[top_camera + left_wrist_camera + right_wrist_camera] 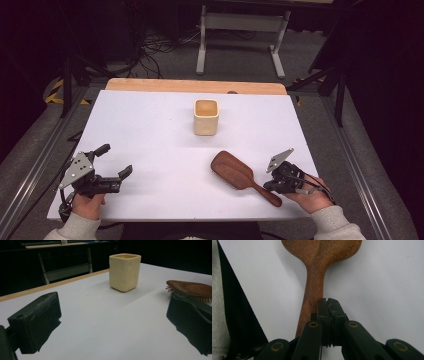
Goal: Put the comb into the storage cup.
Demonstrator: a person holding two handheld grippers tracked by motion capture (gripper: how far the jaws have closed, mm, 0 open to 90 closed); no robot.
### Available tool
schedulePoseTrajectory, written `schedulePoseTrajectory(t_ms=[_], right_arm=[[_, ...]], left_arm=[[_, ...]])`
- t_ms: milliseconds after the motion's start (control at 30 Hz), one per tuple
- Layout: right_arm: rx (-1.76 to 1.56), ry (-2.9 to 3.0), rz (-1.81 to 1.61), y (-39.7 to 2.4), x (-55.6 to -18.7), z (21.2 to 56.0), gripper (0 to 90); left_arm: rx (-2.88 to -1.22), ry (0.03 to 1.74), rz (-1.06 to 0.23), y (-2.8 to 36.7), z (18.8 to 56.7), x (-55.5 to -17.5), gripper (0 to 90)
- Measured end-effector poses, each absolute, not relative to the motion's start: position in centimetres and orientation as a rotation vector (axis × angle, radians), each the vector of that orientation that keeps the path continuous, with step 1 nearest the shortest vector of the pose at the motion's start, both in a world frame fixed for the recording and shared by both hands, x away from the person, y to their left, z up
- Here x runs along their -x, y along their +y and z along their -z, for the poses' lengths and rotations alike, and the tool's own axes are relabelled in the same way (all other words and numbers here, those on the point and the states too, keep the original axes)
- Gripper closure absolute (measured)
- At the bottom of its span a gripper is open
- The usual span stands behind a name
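Black jaws of our right gripper [327, 302] rise from the bottom of the right gripper view, pressed together with no gap, hovering over the wooden handle of a hairbrush [317, 277] whose paddle head spreads across the top of the frame; nothing sits between them, so we judge they grip nothing. From the high view, the hairbrush [240, 175] lies at lower right of centre on the white table [150, 130], bristles down, handle angled toward our right gripper [270, 186], probably so it can be taken by the handle. Our left gripper [117, 167] rests at the lower left, jaws spread wide and empty, well apart from everything. A cream square cup [206, 116] stands upright, mouth up, above centre, perhaps ready to receive the brush.
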State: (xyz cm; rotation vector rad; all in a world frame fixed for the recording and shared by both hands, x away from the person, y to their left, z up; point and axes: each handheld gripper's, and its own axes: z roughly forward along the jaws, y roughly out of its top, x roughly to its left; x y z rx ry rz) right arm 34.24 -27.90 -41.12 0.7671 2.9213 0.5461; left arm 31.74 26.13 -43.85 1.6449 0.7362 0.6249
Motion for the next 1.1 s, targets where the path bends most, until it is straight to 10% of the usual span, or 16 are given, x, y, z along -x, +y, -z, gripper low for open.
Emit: schedulePoseTrajectory(t_ms=[333,733,1100], right_arm=[[-0.768,2.872,-0.600,-27.6,-34.0,40.4,78.3],[-0.803,2.807,-0.718,-26.3,-34.3,41.2,6.2],[-0.786,2.783,-0.720,-25.3,-34.5,42.2,0.0]], left_arm=[[-1.643,0.738,-0.624,26.2,43.8,-31.7,0.4],[-1.642,0.734,-0.623,26.2,43.8,-31.7,0.3],[-1.639,0.732,-0.624,26.2,43.8,-31.7,0.3]])
